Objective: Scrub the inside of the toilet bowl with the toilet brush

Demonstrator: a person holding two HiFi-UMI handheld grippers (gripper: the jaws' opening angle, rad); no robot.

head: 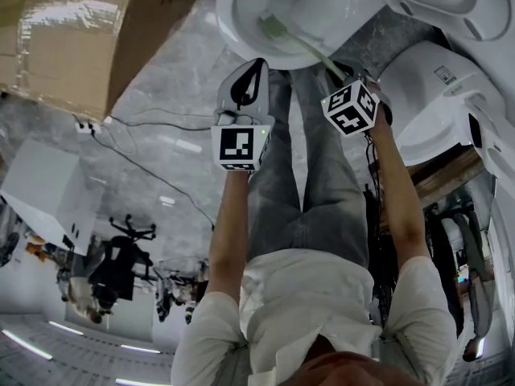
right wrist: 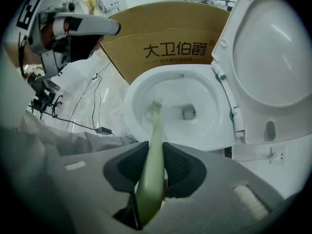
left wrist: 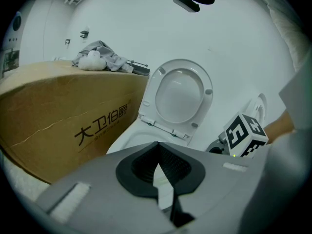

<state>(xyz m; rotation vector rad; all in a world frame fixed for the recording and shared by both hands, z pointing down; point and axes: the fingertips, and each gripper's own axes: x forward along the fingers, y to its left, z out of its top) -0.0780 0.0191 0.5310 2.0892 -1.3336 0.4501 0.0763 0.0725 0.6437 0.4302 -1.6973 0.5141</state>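
Note:
The white toilet bowl (right wrist: pixel 195 89) stands open with its lid (right wrist: pixel 270 57) raised. A pale green toilet brush (right wrist: pixel 155 130) reaches down into it, its bristle head (right wrist: pixel 156 103) against the bowl's inner left wall, beside the drain. My right gripper (right wrist: pixel 156 150) is shut on the brush handle. In the head view the brush (head: pixel 302 47) runs from my right gripper (head: pixel 342 75) into the bowl (head: pixel 241 18). My left gripper (head: pixel 257 64) hovers left of it, near the bowl's rim, shut and holding nothing; its pads (left wrist: pixel 170 167) meet at the tip in front of the lid (left wrist: pixel 179 96).
A large printed cardboard box (left wrist: pixel 68 116) stands close on the bowl's left, with a heap of cloth (left wrist: pixel 97 57) on top. Cables and a power strip (right wrist: pixel 102 129) lie on the floor. More white fixtures (head: pixel 438 95) sit to the right. The person's legs (head: pixel 314 183) stand before the bowl.

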